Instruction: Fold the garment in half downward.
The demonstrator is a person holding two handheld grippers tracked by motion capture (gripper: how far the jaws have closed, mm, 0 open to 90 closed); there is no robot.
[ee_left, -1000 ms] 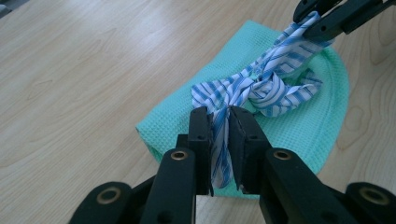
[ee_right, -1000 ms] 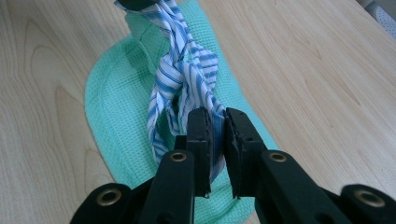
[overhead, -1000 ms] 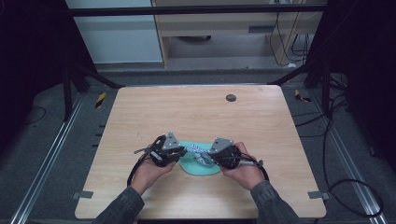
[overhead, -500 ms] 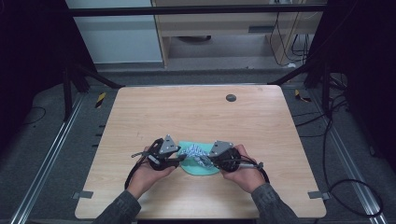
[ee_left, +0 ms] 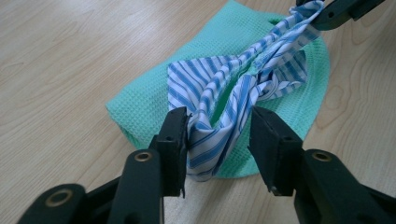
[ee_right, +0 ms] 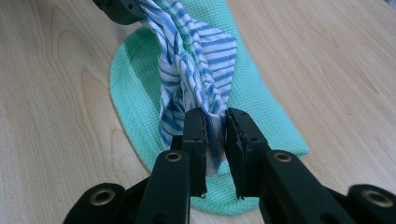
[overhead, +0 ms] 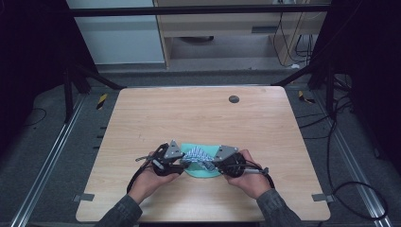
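The striped cloth lies bunched in a long strip that runs left to right, low in the middle of the high view. It sits on a green cloth that lies flat on the worktop.

The left tool comes in from the left and the right tool from the right. They point at each other, one at each end of the strip, and a hand holds each from below.

The left tool's jaws stand partly apart and have just been closing a little. The cloth sits between them and touches one jaw only. The right tool's jaws are narrow and pinch the striped cloth's other end.

A dark round spot sits far up the worktop, well apart.
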